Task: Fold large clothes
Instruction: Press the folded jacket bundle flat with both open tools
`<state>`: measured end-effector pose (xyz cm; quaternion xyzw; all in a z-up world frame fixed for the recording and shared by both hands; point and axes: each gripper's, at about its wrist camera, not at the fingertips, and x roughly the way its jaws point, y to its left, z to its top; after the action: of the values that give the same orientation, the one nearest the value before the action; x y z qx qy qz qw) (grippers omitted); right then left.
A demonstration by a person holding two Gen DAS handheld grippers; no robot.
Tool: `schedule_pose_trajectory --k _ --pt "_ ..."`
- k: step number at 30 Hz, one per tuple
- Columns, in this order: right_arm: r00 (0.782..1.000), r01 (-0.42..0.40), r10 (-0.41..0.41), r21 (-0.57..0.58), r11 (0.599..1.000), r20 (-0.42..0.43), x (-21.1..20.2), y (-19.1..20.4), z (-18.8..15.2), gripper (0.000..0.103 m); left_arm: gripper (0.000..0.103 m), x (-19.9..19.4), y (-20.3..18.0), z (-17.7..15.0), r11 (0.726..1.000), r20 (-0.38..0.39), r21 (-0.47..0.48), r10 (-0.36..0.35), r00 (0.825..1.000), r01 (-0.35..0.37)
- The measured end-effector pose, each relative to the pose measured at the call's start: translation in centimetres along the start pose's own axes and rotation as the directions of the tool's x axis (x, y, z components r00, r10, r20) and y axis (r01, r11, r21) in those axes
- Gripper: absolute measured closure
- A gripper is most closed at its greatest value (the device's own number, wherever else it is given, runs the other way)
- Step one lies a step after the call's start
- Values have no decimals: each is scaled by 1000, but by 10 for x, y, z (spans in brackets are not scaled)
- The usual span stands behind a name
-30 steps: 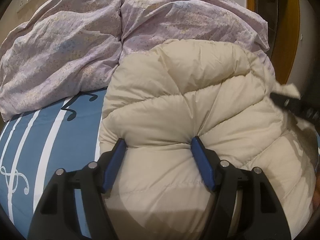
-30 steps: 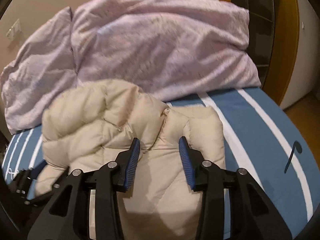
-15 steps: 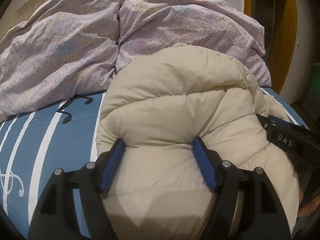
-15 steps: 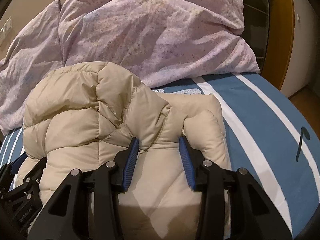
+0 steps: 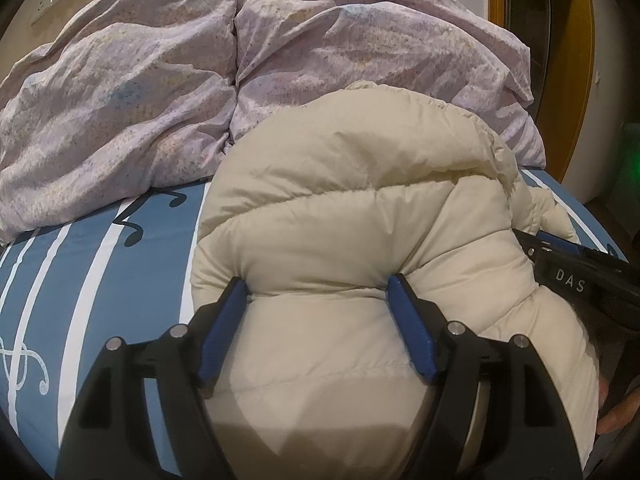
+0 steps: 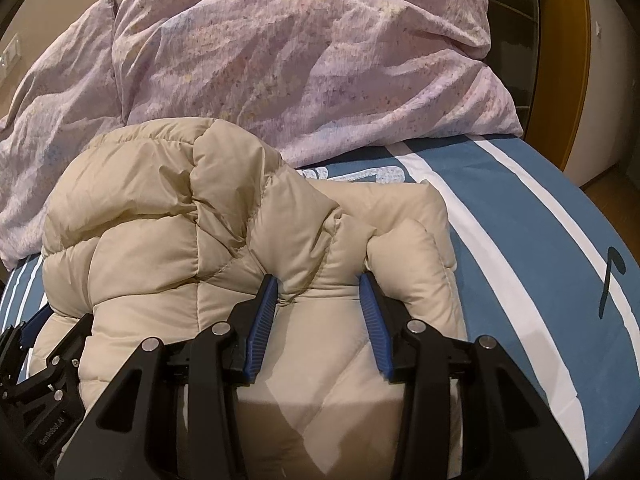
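Observation:
A beige puffy down jacket (image 5: 352,216) lies bunched on the blue striped bed; it also shows in the right wrist view (image 6: 168,216). My left gripper (image 5: 318,292) is shut on a thick fold of the jacket, its blue pads (image 5: 408,320) pressed into the padding. My right gripper (image 6: 318,292) is shut on another thick fold at the jacket's right side, with a folded flap (image 6: 416,256) beside it. Each gripper shows at the edge of the other's view: the right one (image 5: 576,276) and the left one (image 6: 40,360).
A crumpled lilac duvet (image 5: 168,80) fills the back of the bed, also in the right wrist view (image 6: 320,60). The blue sheet with white stripes (image 5: 92,272) lies bare on the left and on the right (image 6: 540,240). A wooden door frame (image 6: 568,60) stands at the right.
Both grippers have lowered and moved forward with the jacket, which now sits more compact on the bed. The right gripper has come closer beside the left one.

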<state>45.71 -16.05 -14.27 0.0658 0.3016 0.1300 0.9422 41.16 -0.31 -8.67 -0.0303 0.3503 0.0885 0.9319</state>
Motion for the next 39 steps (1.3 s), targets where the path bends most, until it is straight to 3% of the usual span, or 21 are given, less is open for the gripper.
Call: schedule_pose_trajectory --k 18,22,26,30,39 --pt "1000 14 -14 1 1000 -12 2 3 0 58 28 -2 4 0 1000 12 -3 -5 1000 5" --pt "1000 10 -10 7 1000 -13 1 2 0 58 27 -18 8 10 1000 8 3 -11 1000 11" --pt "1000 2 -1 14 1000 -12 1 1 0 58 27 -34 12 29 1000 59 6 22 998 -23" --pt "1000 -9 10 24 1000 -11 1 -1 -1 58 27 -16 6 43 996 30 42 78 997 -79" --pt "1000 -24 25 38 999 -7 0 -4 -1 58 22 18 5 31 998 -10 28 65 998 -65"
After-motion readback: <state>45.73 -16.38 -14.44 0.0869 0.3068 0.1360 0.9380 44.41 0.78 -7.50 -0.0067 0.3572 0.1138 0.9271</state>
